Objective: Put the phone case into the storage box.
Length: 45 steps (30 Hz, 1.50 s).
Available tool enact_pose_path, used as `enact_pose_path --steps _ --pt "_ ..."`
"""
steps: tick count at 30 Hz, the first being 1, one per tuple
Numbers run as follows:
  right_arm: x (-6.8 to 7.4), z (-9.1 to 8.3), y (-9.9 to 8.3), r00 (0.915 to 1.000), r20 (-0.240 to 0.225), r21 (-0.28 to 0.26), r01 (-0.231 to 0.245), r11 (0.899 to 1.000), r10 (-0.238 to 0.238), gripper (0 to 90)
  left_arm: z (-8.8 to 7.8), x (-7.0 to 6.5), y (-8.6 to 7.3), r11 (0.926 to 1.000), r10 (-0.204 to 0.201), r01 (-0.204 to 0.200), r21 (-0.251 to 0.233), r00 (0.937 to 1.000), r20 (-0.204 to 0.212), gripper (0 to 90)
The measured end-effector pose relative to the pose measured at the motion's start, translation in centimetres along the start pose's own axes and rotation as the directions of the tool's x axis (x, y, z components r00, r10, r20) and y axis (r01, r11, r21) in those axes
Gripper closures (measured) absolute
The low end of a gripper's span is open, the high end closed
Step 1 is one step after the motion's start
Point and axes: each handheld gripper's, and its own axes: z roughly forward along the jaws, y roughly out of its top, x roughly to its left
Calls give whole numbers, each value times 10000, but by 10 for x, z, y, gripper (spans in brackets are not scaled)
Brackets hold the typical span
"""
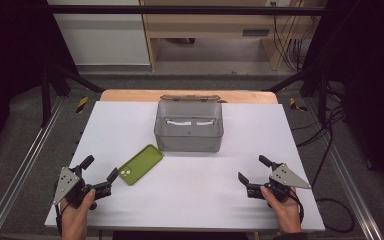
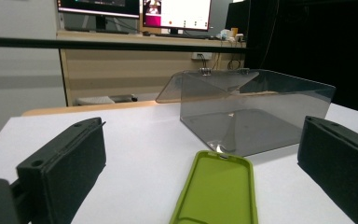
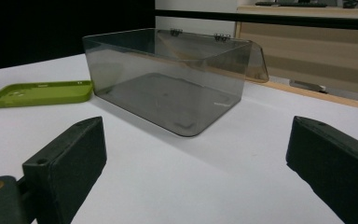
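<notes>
- Grippers sit nearest the person: the left hand-held gripper (image 1: 99,172) and the right hand-held gripper (image 1: 252,170) both rest low over the white counter (image 1: 195,200), each with its jaws spread wide and nothing between them.
- Just ahead of the left hand-held gripper lies the green phone case (image 1: 140,164), flat on the counter and angled, its camera cut-out end toward that gripper. In the left gripper view it lies between the 2 black jaws' lines, open side up, showing a raised rim.
- Judged from its look, the case is light, thin and somewhat flexible, probably rubbery rather than slippery, and not fragile. Lying flat, it offers little to pinch; the raised side rim or a short end seems the best hold, taken across the wall.
- Beyond the case stands the smoky clear plastic box (image 1: 189,127), empty, with its hinged lid (image 1: 190,98) tipped back at the far side. The case's far end lies near the box's front left corner, apart from it.
</notes>
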Motion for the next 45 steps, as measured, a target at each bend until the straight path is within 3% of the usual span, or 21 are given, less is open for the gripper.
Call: enact_pose_path --steps 5,9,16,21,24,27,29,32,33,34,35,36,37,40,42,43,45 --pt "0 -2 -2 9990 436 341 97 9994 -112 35 6 -5 1 9975 -490 508 487 9981 -365 13" --pt "-1 -5 1 9978 658 282 -85 9996 66 33 9 -10 0 9963 -80 117 849 9990 -439 8" --pt "1 -2 2 9941 1018 460 -413 9981 365 35 16 -26 -2 9880 72 -111 1543 9996 257 50" --pt "4 -4 2 9935 1084 563 -407 9976 344 38 16 -30 -1 9846 235 -266 1727 9995 198 44" --pt "5 -7 3 9924 936 272 -828 9962 799 36 22 -29 0 9803 411 -411 1933 9991 41 47" --pt "3 -10 -1 9889 1040 312 -1098 9935 1060 36 34 -30 3 9660 927 -896 2427 9957 -11 84" --pt "2 -10 -1 9889 1074 329 -1071 9937 1030 36 38 -30 4 9630 956 -926 2530 9954 6 93" --pt "-3 -6 -2 9883 1091 318 -1102 9934 1062 42 66 -33 7 9461 754 -782 3144 9969 211 251" --pt "-3 -6 -2 9883 1091 318 -1102 9934 1062 42 66 -33 7 9461 754 -782 3144 9969 211 311" --pt "-2 -6 -1 9898 1009 367 -1043 9939 1002 43 81 -37 10 9225 1069 -1107 3697 9938 309 365" --pt "-2 -6 -1 9911 979 402 -942 9947 899 43 88 -39 9 9094 1270 -1303 3950 9913 346 426" --pt "-2 -6 -1 9911 979 402 -942 9947 899 43 88 -39 9 9094 1270 -1303 3950 9913 346 484" --pt "0 -5 -1 9922 915 431 -886 9951 844 43 98 -41 6 8931 1251 -1269 4316 9916 326 538" --pt "2 -4 -3 9920 972 552 -860 9948 804 43 102 -44 3 8870 978 -1085 4489 9941 471 677" --pt "3 -4 -2 9913 1052 563 -857 9947 795 44 102 -48 0 8804 874 -1110 4612 9936 722 712" --pt "4 -5 -1 9917 1067 546 -777 9955 715 44 103 -52 -2 8639 939 -1296 4867 9908 972 768" --pt "4 -5 -1 9922 1045 559 -743 9957 681 45 103 -56 -2 8542 1093 -1486 4982 9882 1074 808"
